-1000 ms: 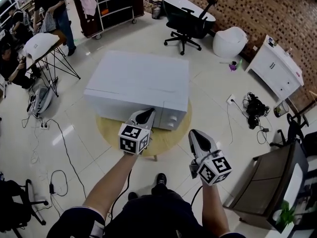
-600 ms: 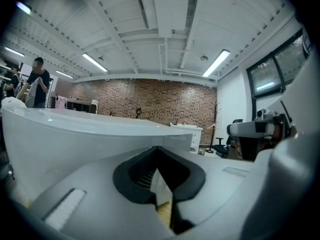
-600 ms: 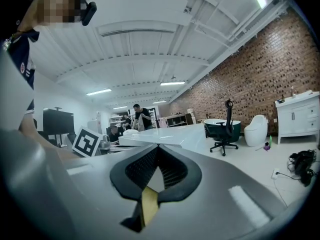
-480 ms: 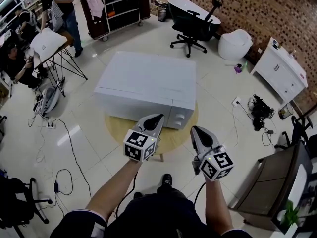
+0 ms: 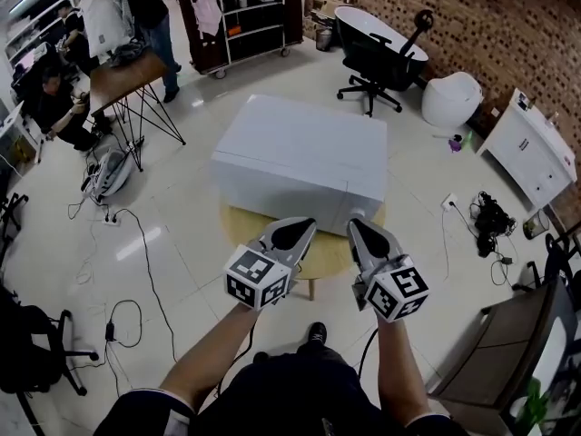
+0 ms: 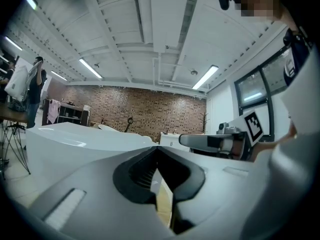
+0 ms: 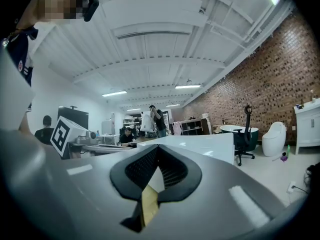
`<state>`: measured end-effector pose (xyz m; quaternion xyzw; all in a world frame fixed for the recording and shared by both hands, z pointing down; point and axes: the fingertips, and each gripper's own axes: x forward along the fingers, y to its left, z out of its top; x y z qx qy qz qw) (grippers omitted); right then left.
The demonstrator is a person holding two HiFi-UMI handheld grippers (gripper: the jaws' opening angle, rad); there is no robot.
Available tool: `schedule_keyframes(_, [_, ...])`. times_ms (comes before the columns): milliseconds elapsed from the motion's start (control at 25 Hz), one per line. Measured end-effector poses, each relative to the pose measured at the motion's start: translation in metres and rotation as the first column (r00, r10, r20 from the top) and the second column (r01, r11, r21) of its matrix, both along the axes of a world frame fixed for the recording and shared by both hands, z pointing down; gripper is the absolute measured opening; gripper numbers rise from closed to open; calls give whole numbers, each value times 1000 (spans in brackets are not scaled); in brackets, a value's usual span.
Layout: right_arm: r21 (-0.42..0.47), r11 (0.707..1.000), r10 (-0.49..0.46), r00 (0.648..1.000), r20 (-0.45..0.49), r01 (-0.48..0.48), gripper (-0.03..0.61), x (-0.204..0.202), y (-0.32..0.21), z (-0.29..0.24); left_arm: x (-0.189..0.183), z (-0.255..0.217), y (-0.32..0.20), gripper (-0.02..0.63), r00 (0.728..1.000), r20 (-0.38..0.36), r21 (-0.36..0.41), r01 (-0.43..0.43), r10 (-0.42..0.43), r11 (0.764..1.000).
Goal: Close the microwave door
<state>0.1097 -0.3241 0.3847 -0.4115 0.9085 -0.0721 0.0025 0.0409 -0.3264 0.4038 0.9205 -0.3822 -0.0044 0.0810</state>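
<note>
The white microwave (image 5: pixel 304 157) stands on a round wooden table (image 5: pixel 331 257), and its front looks flush, door closed. Both grippers hover side by side just before its front edge. My left gripper (image 5: pixel 304 224) is shut with nothing in it. My right gripper (image 5: pixel 356 224), also shut and empty, is close to its right. In the left gripper view the shut jaws (image 6: pixel 159 149) point over the microwave's top (image 6: pixel 75 139). In the right gripper view the right gripper (image 7: pixel 157 148) points over the microwave (image 7: pixel 205 145) as well.
A black office chair (image 5: pixel 381 57) and a dark shelf cart (image 5: pixel 241 16) stand behind the microwave. People are by a small table (image 5: pixel 118 75) at the far left. Cables (image 5: pixel 136 243) trail over the floor at the left. A dark desk (image 5: pixel 508 334) is at the right.
The right gripper has moved forward to the microwave's front, beside the left one. The left gripper has shifted right, and the two now sit close together. The head view has shifted.
</note>
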Motion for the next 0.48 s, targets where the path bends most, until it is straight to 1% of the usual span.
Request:
schedule_keyframes(200, [40, 999, -26, 1000, 0, 26, 2, -21, -2, -19, -18, -10, 8, 11, 1000, 1, 12, 17, -17, 1000])
schedule_keyframes(480, [67, 997, -43, 999, -3, 43, 0, -36, -3, -34, -34, -18, 13, 11, 999, 12, 20, 33, -33, 999])
